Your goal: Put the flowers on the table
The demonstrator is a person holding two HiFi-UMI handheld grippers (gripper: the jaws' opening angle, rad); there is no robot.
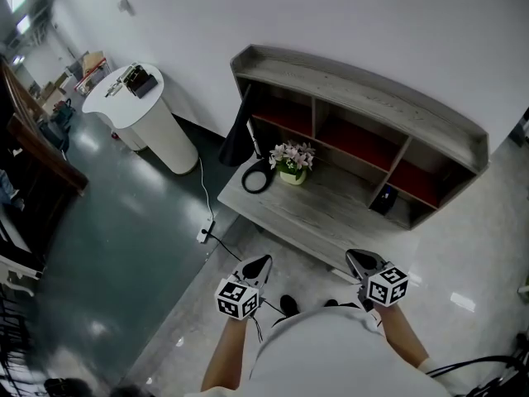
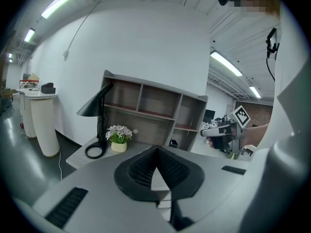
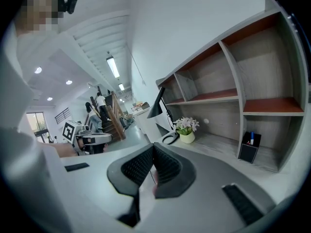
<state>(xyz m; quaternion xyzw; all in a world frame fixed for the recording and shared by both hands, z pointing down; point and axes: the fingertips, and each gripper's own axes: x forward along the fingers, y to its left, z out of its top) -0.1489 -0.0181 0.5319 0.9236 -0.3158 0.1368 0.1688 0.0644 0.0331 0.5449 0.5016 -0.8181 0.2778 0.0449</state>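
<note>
Both the left tool [image 1: 261,263] and right tool [image 1: 359,258] are closed on nothing, well apart from flowers [image 1: 292,157] near the left edge of the table [image 1: 331,213].

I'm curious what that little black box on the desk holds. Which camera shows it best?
The right gripper view: the black box stands near and side-on under the right-hand shelf, with something blue poking from its top. In the head view the box is only a small dark shape seen from above; in the left gripper view, a tiny dark speck.
</note>
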